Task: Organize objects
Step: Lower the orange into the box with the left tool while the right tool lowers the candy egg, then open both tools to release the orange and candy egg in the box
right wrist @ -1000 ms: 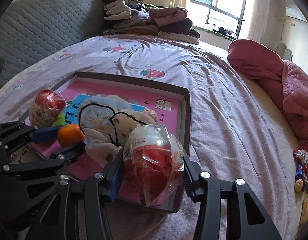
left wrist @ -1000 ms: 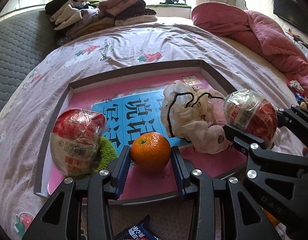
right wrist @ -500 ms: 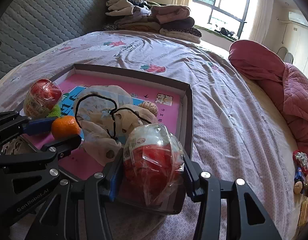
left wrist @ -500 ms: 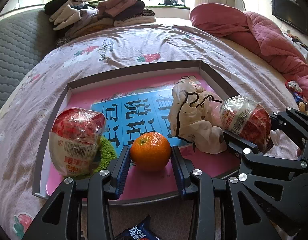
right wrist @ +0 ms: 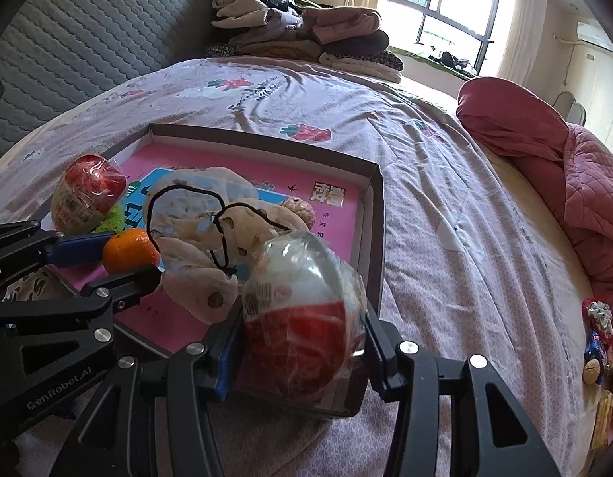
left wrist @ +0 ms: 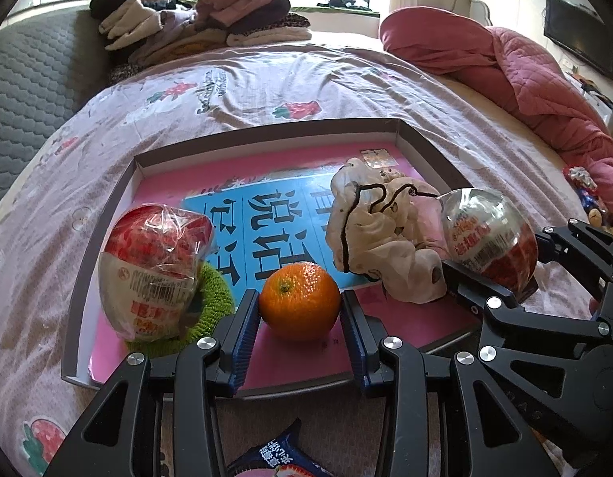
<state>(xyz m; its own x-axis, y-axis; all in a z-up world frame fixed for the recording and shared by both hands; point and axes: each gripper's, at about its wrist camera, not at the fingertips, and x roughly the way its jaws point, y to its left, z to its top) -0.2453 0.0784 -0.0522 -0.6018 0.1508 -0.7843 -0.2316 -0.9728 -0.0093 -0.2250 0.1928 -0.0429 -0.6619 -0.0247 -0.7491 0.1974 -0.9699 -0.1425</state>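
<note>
Both claws were clamped over the tray [left wrist: 107,214]: L gripper [left wrist: 300,320] on the mandarin [left wrist: 299,301] by its front edge, R gripper [right wrist: 302,342] on the wrapped toy egg [right wrist: 304,318] at its near-right corner; best lowered fully before releasing, w/ egg clear of the drawstring pouch [right wrist: 203,246].

Orange [left wrist: 299,305] sat low in shallow pink-lined tray [left wrist: 107,214]. One wrapped egg toy [left wrist: 155,270] stood at its left end on green pad [left wrist: 215,310]; another [right wrist: 304,318] above right rim. Cream pouch [left wrist: 382,242] crumpled between.
</note>
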